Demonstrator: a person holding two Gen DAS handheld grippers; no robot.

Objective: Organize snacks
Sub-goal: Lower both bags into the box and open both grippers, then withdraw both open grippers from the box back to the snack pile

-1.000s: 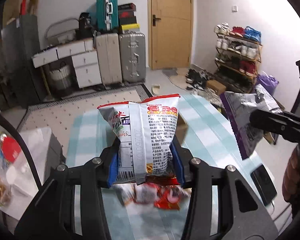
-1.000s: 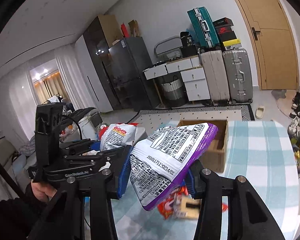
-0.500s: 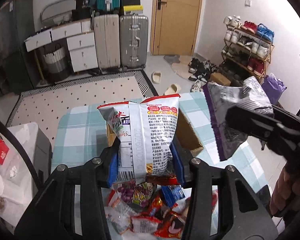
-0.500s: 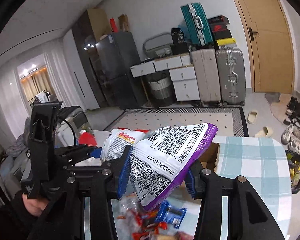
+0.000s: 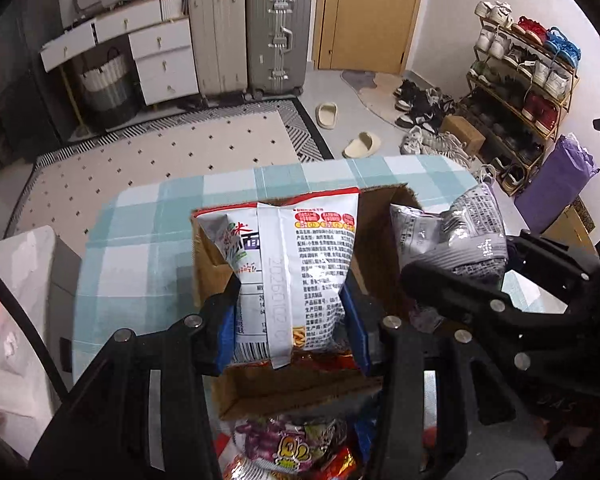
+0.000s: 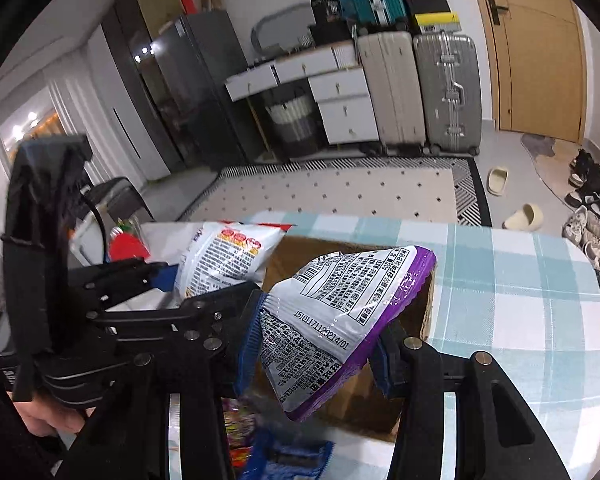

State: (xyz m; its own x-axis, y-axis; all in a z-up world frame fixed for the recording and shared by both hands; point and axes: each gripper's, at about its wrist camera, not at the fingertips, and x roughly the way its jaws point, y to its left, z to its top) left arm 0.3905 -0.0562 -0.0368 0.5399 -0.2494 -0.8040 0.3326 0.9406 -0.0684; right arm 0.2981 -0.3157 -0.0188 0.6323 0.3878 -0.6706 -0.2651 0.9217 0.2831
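Taking the open cardboard box (image 5: 376, 236) on the checked tablecloth (image 5: 140, 240) as landmark and reading from left to right. Over the left half of the box, the left gripper (image 5: 292, 328) has its jaws closed on the lower part of a white snack bag with a red top edge (image 5: 300, 264), which is held upright above the opening. Over the right half of the box, the right gripper (image 6: 316, 344) has its jaws closed across the middle of a purple-edged snack bag (image 6: 340, 308), tilted with its top corner toward the far right wall of the box. Both bags appear light, air-filled and soft, with slick film that probably slides and crumples under pressure; their contents are likely brittle, so a gentle pinch near a sealed end or across the flat body seems the safer hold. Nearer than the box's near wall, loose snack packets (image 5: 296, 444) lie in a heap, not yet sorted.
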